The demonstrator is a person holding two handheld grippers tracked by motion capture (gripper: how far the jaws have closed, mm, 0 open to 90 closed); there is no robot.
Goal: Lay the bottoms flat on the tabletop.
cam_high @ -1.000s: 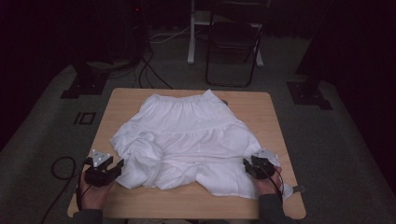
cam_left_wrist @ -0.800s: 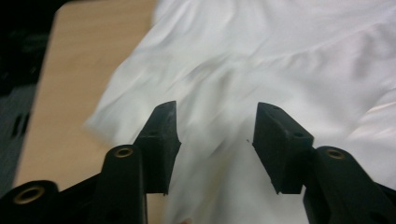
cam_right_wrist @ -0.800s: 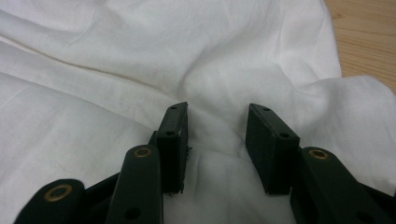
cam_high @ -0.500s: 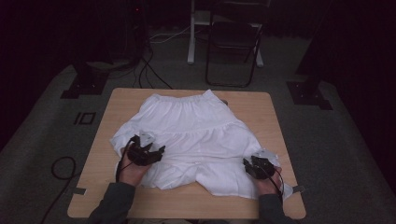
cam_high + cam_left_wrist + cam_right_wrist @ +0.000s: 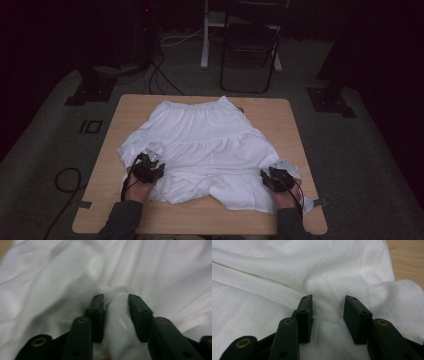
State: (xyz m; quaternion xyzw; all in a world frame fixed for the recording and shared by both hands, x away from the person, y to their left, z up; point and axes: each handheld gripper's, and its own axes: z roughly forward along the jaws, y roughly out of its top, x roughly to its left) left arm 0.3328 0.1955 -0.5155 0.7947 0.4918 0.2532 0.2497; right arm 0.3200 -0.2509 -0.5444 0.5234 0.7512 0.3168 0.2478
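Note:
A white tiered skirt (image 5: 210,140) lies spread on the wooden table (image 5: 131,112), waistband at the far side. My left gripper (image 5: 149,162) rests on the skirt's near-left part. In the left gripper view its jaws have just been closing, and my left gripper (image 5: 116,302) is shut on a bunched fold of the white skirt (image 5: 117,322) that fills the gap between the pads. My right gripper (image 5: 274,176) sits on the skirt's near-right corner. In the right gripper view my right gripper (image 5: 329,305) stands open, and the white skirt (image 5: 262,297) lies loose under and between the jaws.
Bare wood (image 5: 409,260) shows beyond the skirt's right edge. A folding chair (image 5: 250,55) and a white post (image 5: 205,35) stand on the floor behind the table. Cables (image 5: 65,180) lie on the floor at the left. The person's forearms come in over the near table edge.
My left gripper moved from the table's left edge rightward onto the skirt, and its jaws closed on a fold of cloth. The right gripper has kept still.

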